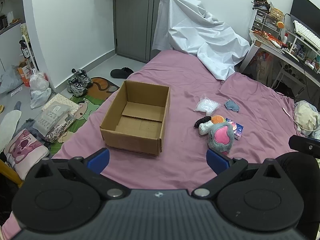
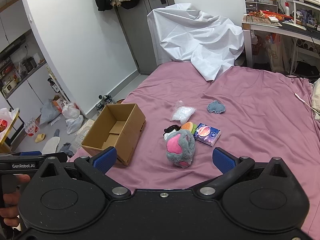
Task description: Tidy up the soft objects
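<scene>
An empty cardboard box (image 1: 138, 118) stands open on the pink bed; it also shows in the right wrist view (image 2: 118, 132). To its right lies a cluster: a grey-and-pink plush paw (image 1: 221, 137) (image 2: 181, 148), a burger toy (image 2: 188, 126), a black-and-white soft item (image 1: 203, 123), a blue tissue pack (image 2: 208, 134), a clear plastic bag (image 2: 183, 114) and a blue-grey fuzzy cloth (image 2: 217, 107). My left gripper (image 1: 158, 161) is open and empty, just before the box. My right gripper (image 2: 164, 159) is open and empty, just short of the plush paw.
A white sheet (image 1: 198, 38) covers something at the bed's far end. A cluttered desk (image 1: 284, 46) stands at the right. The floor at the left holds shoes (image 1: 79, 82), bags and cushions. The bed edge runs along the left of the box.
</scene>
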The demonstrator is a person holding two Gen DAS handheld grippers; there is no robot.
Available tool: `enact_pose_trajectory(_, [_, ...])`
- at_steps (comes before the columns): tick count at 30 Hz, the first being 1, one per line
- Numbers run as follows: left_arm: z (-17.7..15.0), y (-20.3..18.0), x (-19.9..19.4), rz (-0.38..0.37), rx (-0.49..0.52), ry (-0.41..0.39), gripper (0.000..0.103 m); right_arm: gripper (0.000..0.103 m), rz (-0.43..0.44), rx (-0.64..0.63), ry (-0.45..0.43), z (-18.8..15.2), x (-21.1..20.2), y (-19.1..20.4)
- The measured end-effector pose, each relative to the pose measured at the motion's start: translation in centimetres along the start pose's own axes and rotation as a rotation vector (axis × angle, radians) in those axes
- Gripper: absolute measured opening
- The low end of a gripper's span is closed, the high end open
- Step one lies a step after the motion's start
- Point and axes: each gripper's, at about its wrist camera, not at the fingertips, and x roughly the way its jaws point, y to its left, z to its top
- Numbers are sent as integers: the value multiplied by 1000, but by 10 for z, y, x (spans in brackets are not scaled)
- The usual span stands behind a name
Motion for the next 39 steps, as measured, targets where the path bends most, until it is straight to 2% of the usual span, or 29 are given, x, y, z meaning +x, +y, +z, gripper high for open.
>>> enact_pose_trajectory(25, [0, -1, 2, -7, -3, -3, 102, 103, -10, 16, 14, 2, 2, -5])
enact_pose_trajectory(39, [14, -24, 26, -44, 8, 24, 102, 103, -5, 70, 34, 3, 21, -28])
